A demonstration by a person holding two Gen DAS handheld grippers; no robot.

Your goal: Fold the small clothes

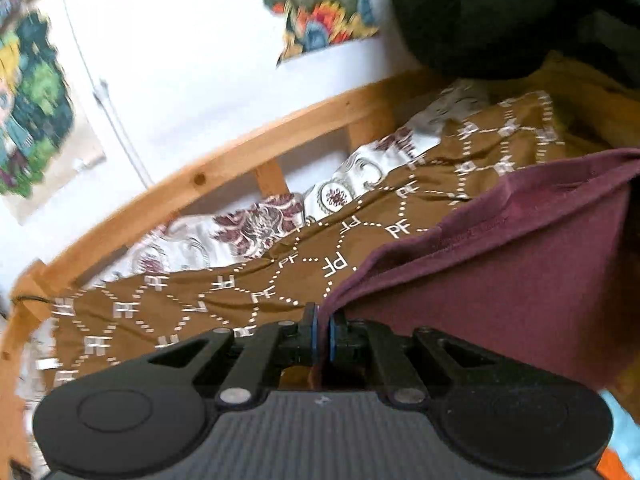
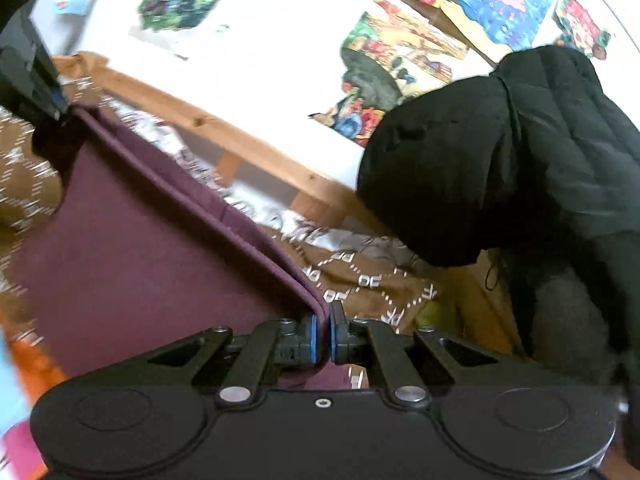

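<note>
Above the bed, a maroon knit garment with a stitched hem (image 2: 132,236) hangs stretched between the two grippers, clear of the brown bedspread printed with white dotted hexagons and letters (image 1: 192,300). Its hemmed edge runs taut from one gripper to the other, which suits the job: holding the cloth by two corners lets its weight pull it flat, so that it can be laid down squarely or doubled over without creases. That is my reading of why it is held so.

Seen from the left wrist, the left gripper (image 1: 323,334) has its jaws together on a corner of the maroon cloth, which fans out to the right from the blue pads (image 1: 313,332). Seen from the right wrist, the right gripper (image 2: 323,334) likewise has its jaws clamped on the folded hem, with only the thickness of the fabric between the pads; the left gripper shows at the far end of that same edge, toward the upper left.

Beyond the bedspread, along the far edge of the bed, lies a white sheet with dark red floral print (image 1: 256,224) against a pale wooden bed rail (image 1: 224,168). A black quilted jacket (image 2: 500,152) is heaped at the far right corner of the bed, well apart from the garment.
</note>
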